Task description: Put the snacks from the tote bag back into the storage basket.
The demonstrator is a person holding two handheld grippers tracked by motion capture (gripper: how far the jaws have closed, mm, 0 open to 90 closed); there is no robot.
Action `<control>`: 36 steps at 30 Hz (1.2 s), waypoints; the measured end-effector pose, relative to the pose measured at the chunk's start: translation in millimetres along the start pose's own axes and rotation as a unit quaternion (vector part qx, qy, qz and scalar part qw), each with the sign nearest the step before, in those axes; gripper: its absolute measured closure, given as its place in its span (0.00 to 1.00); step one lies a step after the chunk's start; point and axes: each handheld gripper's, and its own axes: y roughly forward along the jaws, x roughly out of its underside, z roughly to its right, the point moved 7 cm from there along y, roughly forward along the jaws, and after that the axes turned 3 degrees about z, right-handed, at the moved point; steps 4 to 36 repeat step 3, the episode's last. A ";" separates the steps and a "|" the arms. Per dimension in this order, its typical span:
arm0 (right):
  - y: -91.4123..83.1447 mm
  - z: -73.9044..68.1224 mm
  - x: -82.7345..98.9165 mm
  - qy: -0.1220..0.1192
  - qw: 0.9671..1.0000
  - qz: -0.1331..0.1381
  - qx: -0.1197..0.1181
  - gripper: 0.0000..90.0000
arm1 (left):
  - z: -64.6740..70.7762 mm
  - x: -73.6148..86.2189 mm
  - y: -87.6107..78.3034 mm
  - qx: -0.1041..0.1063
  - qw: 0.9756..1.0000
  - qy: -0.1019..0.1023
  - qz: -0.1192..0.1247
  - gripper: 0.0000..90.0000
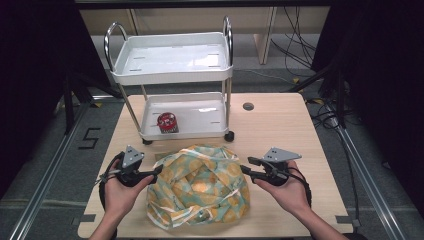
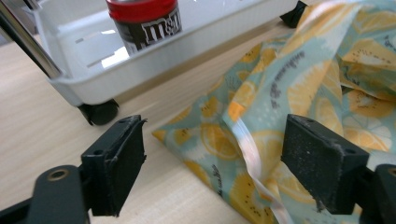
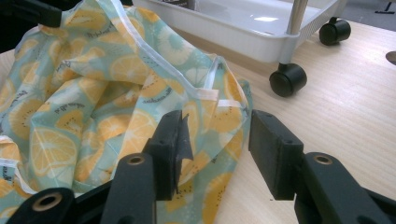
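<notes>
A person's two hands hold grippers at either side of a crumpled lemon-print cloth [image 1: 199,186] heaped on the near part of the wooden table [image 1: 280,125]. The left gripper [image 1: 159,170], jaws spread wide, points at the cloth's left edge; the right gripper [image 1: 244,169], jaws parted with nothing clamped between them, sits at its right edge. Beyond the cloth, a white two-tier cart [image 1: 172,70] stands on the table, a red-lidded M&M's jar [image 1: 167,121] on its lower tray.

Lab; black curtains [image 1: 30,75], floor cables [image 1: 295,45], aluminium rails [image 1: 50,165]
</notes>
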 end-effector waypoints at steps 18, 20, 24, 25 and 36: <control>-0.3 0.2 -0.7 0.003 1.000 0.003 -0.003 0.61 | 3.2 2.1 -1.9 0.007 1.000 -0.002 0.002 0.23; -0.3 0.2 -0.7 0.003 1.000 0.003 -0.003 0.61 | 3.2 2.1 -1.9 0.007 1.000 -0.002 0.002 0.23; -0.3 0.2 -0.7 0.003 1.000 0.003 -0.003 0.61 | 3.2 2.1 -1.9 0.007 1.000 -0.002 0.002 0.23; -0.3 0.2 -0.7 0.003 1.000 0.003 -0.003 0.61 | 3.2 2.1 -1.9 0.007 1.000 -0.002 0.002 0.23; -0.3 0.2 -0.7 0.003 1.000 0.003 -0.003 0.61 | 3.2 2.1 -1.9 0.007 1.000 -0.002 0.002 0.23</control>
